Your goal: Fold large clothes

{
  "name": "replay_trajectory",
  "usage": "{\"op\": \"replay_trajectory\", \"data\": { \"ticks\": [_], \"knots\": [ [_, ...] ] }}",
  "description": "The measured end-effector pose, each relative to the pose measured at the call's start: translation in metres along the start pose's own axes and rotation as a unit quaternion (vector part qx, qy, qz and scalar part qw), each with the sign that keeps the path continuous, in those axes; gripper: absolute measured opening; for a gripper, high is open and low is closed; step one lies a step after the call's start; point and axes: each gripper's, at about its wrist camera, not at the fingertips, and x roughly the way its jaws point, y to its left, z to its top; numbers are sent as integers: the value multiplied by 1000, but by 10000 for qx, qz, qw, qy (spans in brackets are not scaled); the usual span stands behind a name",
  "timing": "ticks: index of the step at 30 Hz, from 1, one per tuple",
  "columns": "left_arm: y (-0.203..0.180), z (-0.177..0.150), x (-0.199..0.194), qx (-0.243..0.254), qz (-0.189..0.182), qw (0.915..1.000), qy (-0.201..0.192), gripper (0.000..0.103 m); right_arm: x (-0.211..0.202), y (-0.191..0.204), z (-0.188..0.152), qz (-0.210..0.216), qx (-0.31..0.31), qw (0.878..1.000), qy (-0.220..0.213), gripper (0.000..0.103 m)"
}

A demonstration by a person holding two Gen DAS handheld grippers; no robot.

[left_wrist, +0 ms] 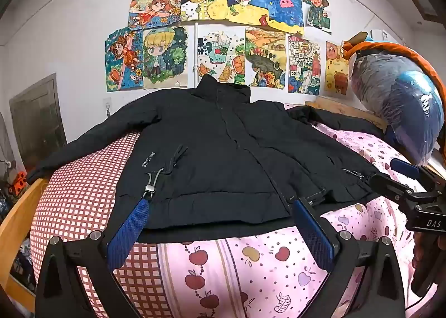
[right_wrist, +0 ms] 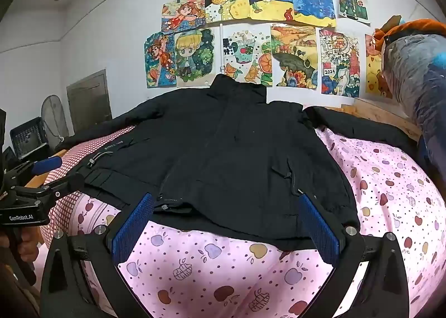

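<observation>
A large black puffer jacket [left_wrist: 223,150] lies spread front-up on the bed, collar toward the wall, both sleeves out to the sides. It also shows in the right wrist view [right_wrist: 228,156]. My left gripper [left_wrist: 223,206] is open, its blue pads [left_wrist: 131,231] hovering just in front of the jacket's hem, holding nothing. My right gripper [right_wrist: 225,200] is open over the hem's right part, empty. The right gripper [left_wrist: 401,192] appears at the right edge of the left wrist view, and the left gripper [right_wrist: 50,175] at the left edge of the right wrist view.
The bed has a pink apple-print sheet [left_wrist: 251,267] and a red checked cover [left_wrist: 83,195]. A plastic-wrapped bundle [left_wrist: 398,103] sits at the far right. Drawings cover the wall [left_wrist: 223,33]. A wooden bed rail [left_wrist: 16,217] runs along the left. A fan [right_wrist: 54,120] stands left.
</observation>
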Motion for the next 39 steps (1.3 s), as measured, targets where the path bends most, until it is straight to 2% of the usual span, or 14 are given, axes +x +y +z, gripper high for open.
{"op": "replay_trajectory", "data": {
  "ticks": [20, 39],
  "knots": [
    [8, 3, -3, -28, 7, 10000, 9, 103, 7, 4, 5, 39, 23, 9999, 107, 102],
    [1, 0, 2, 14, 14, 10000, 58, 103, 11, 4, 7, 9, 119, 9997, 212, 102]
  ]
}}
